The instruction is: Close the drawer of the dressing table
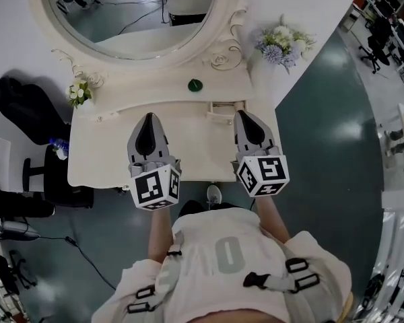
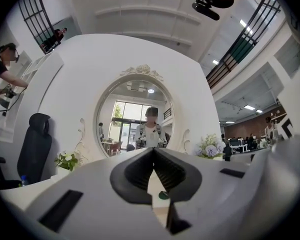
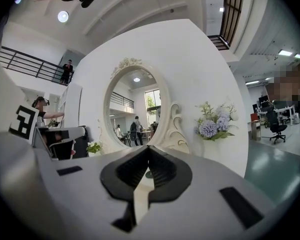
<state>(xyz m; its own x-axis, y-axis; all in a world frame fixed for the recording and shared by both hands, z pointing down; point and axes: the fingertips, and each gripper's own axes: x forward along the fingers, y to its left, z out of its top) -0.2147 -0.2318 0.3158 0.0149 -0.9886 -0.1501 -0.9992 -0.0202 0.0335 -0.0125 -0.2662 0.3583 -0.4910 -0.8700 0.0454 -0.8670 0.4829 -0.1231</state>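
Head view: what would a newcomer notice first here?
The big oval mirror fills the top, above a white dressing table. Two grippers with marker cubes, left gripper and right gripper, hover over its front part, and purple flowers sit right of the mirror.

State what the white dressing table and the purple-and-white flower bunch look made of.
White dressing table: probably painted wood, smooth satin white, with carved scrollwork round the mirror. Purple-and-white flower bunch: likely artificial, fabric or plastic; uniform matte blooms, though real ones cannot be excluded.

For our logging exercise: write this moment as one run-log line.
drawer: open | left gripper: shut, empty | right gripper: shut, by drawer
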